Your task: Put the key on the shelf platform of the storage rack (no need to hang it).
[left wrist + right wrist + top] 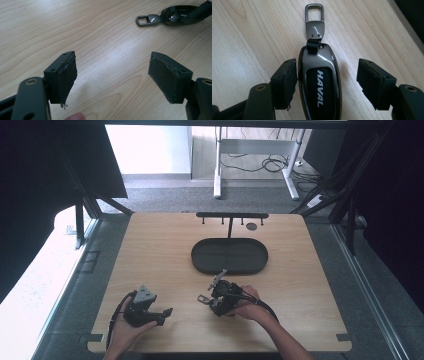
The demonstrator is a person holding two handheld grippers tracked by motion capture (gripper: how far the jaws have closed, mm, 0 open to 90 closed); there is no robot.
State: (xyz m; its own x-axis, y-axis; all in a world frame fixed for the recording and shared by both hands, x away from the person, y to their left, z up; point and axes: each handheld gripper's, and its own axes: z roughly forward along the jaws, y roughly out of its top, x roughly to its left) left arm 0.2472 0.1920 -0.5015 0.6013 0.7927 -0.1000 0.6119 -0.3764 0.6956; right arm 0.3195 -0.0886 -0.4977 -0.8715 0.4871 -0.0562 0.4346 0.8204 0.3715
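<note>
got my right gripper [327,82] fingers open around the key fob [320,85] flat on the counter [249,37], left gripper [112,75] open, empty, out of the way.

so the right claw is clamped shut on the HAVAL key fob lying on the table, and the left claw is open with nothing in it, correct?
Not quite. The right claw is not clamped: its jaws stand open around the HAVAL key fob, with a clear gap on one side, as the right gripper view shows. The fob does lie on the table, and the left claw is open with nothing in it.
</note>
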